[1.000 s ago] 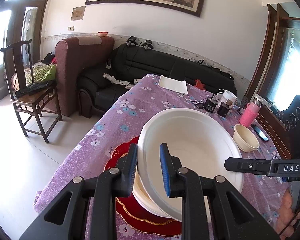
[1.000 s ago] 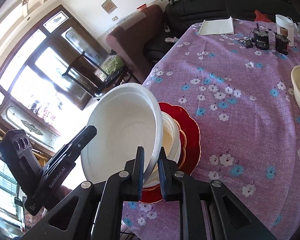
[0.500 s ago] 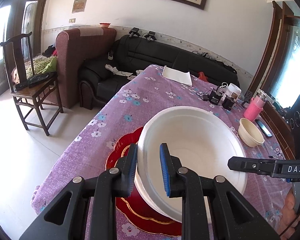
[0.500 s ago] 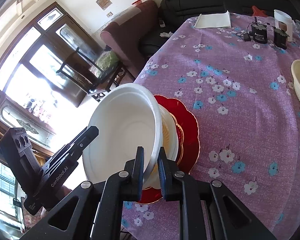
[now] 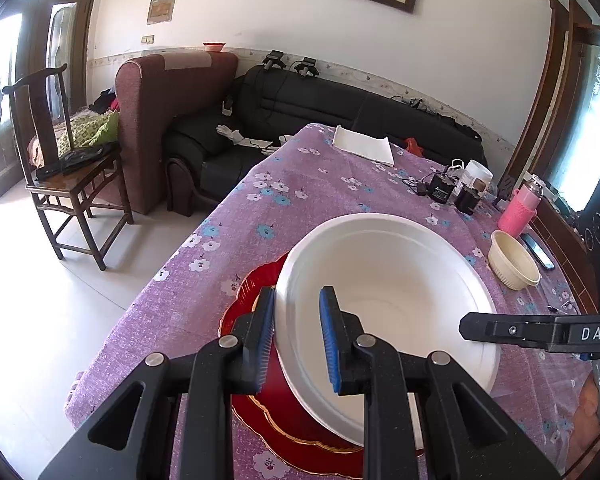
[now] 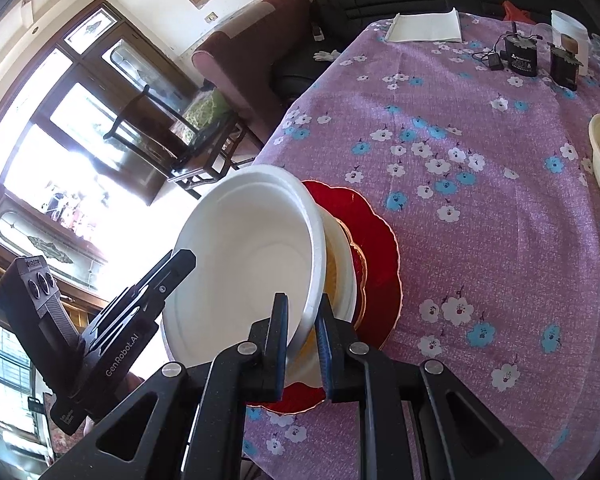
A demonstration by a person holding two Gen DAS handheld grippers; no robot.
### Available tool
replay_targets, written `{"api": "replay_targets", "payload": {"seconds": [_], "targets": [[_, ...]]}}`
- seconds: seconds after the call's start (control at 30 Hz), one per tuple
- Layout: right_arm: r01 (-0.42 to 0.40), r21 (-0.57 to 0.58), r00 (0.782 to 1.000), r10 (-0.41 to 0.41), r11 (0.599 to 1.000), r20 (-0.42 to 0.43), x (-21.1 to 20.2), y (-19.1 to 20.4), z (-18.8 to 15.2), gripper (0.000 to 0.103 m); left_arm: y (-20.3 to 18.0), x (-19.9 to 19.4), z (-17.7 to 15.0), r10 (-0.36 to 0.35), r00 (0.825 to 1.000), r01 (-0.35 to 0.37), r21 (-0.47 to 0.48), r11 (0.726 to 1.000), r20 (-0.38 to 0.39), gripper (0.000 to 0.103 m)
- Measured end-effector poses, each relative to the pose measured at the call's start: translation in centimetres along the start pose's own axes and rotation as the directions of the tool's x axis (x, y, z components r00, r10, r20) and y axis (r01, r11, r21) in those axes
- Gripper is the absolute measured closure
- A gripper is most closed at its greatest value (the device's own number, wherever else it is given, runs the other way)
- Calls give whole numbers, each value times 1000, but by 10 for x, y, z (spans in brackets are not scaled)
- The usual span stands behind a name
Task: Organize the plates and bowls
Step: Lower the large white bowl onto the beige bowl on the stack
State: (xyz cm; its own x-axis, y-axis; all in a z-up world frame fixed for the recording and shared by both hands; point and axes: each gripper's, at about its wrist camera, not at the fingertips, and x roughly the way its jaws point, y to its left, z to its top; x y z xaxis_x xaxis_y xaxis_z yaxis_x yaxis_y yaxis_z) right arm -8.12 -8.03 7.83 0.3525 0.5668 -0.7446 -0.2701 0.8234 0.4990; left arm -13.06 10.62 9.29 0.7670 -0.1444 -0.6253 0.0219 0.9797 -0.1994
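Roughly, by heading, with the red plate as the landmark:

Surface: tabletop [image 5: 308,200] under a purple flowered cloth; the red plate [image 5: 256,288] sits close to its near corner edge, over pale floor.
Room: beyond the red plate, a black sofa [image 5: 340,108] and a maroon armchair [image 5: 156,120] against the far wall; a wooden chair [image 5: 68,184] stands on the floor off the tabletop.
White bowl: the large white bowl [image 5: 388,292] is tilted above the red plate, over a smaller dish [image 6: 346,264] stacked on that plate.
Left gripper: the left gripper [image 5: 298,340] is clamped on the bowl's rim, one pad inside, one outside.
Right gripper: the right gripper [image 6: 302,344] pinches the opposite rim the same way.
Other ware: a cream ribbed bowl [image 5: 514,260] sits well apart from the red plate, toward the far side.
Open room: bare cloth stretches from the red plate to a folded white cloth [image 5: 364,146] at the far end.
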Motion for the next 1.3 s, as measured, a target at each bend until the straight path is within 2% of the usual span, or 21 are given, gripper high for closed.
{"api": "replay_targets", "payload": {"seconds": [0.47, 0.6, 1.3], "targets": [[3, -7, 1000, -3, 1000, 2, -1, 2, -1, 85, -2, 3, -1, 19, 1000, -19, 15, 1000, -1, 82], [1, -25, 1000, -1, 1000, 1, -2, 6, -2, 78, -2, 3, -1, 19, 1000, -18, 16, 1000, -2, 82], [9, -56, 999, -6, 998, 45, -20, 8, -5, 73, 1, -4, 3, 24, 999, -24, -2, 1000, 23, 78]]}}
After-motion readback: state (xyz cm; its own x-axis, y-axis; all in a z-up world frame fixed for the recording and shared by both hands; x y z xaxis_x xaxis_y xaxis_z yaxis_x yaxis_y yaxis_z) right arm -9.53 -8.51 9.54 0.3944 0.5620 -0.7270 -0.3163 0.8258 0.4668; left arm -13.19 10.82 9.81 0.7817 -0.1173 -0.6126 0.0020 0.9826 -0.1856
